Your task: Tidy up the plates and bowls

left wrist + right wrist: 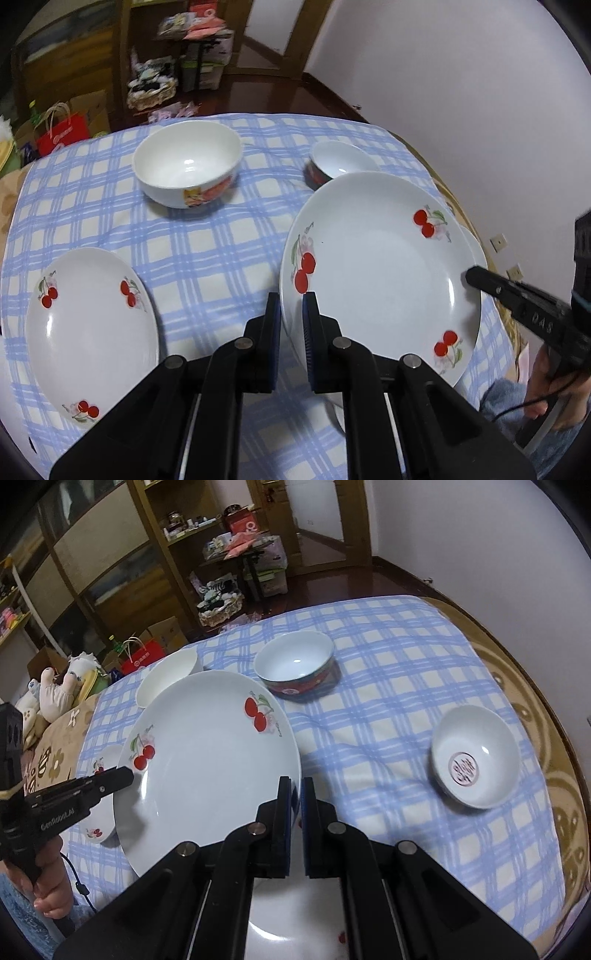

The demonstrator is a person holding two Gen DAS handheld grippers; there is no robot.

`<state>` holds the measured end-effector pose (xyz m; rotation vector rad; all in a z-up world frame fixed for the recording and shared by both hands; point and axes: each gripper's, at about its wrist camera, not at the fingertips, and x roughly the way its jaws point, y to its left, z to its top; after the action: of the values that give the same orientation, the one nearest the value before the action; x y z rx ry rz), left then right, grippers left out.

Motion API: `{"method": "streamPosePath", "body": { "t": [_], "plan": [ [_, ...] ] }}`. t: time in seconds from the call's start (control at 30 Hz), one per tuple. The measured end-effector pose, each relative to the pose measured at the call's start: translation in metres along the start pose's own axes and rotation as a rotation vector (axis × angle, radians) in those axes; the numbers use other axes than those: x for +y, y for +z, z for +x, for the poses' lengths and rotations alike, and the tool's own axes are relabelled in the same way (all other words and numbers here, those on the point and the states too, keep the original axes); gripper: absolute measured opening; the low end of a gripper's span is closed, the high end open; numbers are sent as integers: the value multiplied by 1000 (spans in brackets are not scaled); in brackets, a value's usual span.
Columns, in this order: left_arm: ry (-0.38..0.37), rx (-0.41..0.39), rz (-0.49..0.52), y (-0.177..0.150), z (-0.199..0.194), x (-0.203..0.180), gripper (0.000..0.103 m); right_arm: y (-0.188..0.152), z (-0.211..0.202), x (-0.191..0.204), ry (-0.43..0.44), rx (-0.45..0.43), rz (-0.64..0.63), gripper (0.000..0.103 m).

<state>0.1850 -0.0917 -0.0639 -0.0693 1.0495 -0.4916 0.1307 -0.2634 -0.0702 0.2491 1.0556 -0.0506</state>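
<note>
both tools [291,306] [295,790] clamp cherry plate [380,273] rim

Dim indoor light, fisheye-warped dark edges

So the bench [207,251] layout: the big plate [380,269] sits up off the middle of the near side, left tongs [291,306] on its left rim and right tongs [295,786] on its right rim. Another plate [295,919] lies right under it. The small plate [88,332] is over by the near left corner. Toward the far edge, the left bowl [186,166] sits behind the small plate, and the middle bowl [332,162] is just behind the big plate. The right bowl [476,757] is off near the right edge, well apart.
</note>
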Motion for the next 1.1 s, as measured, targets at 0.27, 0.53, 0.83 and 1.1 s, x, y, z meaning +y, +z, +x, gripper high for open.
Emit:
{"method": "streamPosePath", "body": {
  "t": [0.27, 0.53, 0.83, 1.1],
  "plan": [
    [-27, 27, 38, -16, -5, -23, 11, -17, -23, -16, -33, 10, 4, 6],
    [-48, 51, 39, -30, -10, -31, 11, -34, -32, -24, -37, 35, 7, 6],
    [-19, 79, 84, -41, -2, -41, 11, -50, -28, -32, -50, 57, 18, 6],
    [-5, 115, 100, -47, 10, -45, 11, -57, -21, -38, -50, 74, 39, 6]
  ]
}}
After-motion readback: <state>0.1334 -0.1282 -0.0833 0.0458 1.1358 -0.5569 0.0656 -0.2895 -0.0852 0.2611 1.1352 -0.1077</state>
